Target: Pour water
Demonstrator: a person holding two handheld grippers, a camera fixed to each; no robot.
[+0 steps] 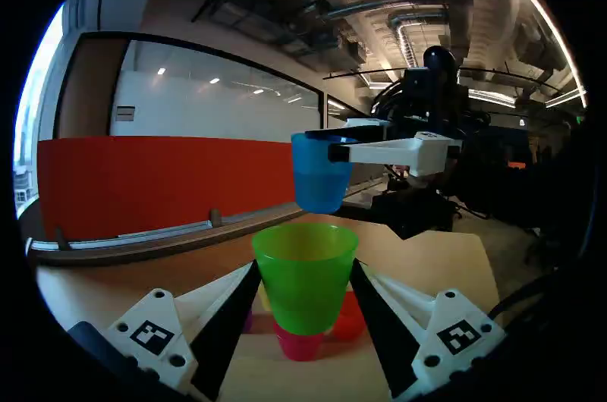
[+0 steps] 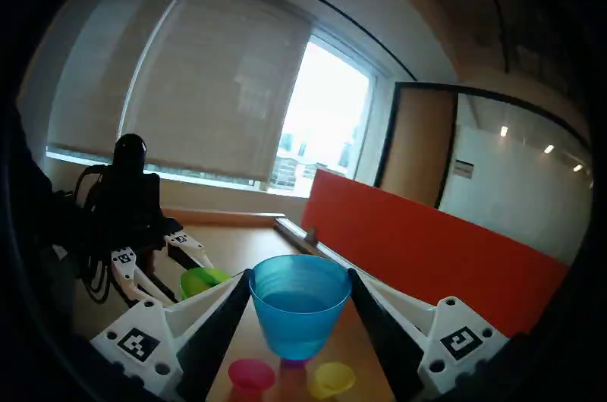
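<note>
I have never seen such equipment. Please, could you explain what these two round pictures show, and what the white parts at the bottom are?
There is no robot: a person carries a hand-held gripper in each hand, with a fisheye camera on each. The left gripper view looks along the left hand-held gripper, whose white fingers clamp a green cup. The right gripper view looks along the right hand-held gripper, which clamps a blue cup with water in it. Below, on the wooden table, stand a pink cup and a yellow cup.
</note>
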